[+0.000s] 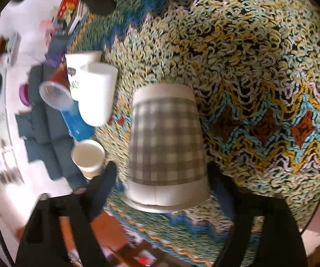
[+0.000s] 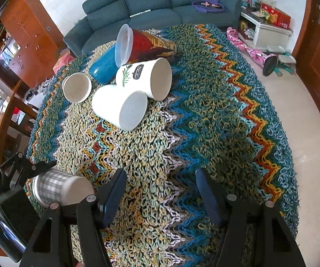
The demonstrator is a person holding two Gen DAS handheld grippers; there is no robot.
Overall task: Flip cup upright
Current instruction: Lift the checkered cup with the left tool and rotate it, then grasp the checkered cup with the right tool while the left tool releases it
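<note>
A grey checked paper cup point(image 1: 167, 146) sits between the fingers of my left gripper point(image 1: 162, 191), which is shut on it and holds it tilted above the woven cloth; its closed base points away from the camera. The same cup point(image 2: 59, 189) shows at the lower left of the right wrist view, lying roughly sideways in the left gripper's black fingers point(image 2: 42, 166). My right gripper point(image 2: 160, 191) is open and empty over the cloth near the front edge.
A zigzag woven cloth point(image 2: 215, 120) covers the round table. At the far side lie several tipped cups: a white one point(image 2: 119, 106), a leaf-printed one point(image 2: 146, 77), a blue one point(image 2: 104, 64), a red one point(image 2: 144, 44), a small paper cup point(image 2: 76, 87). A sofa point(image 2: 151, 2) stands behind.
</note>
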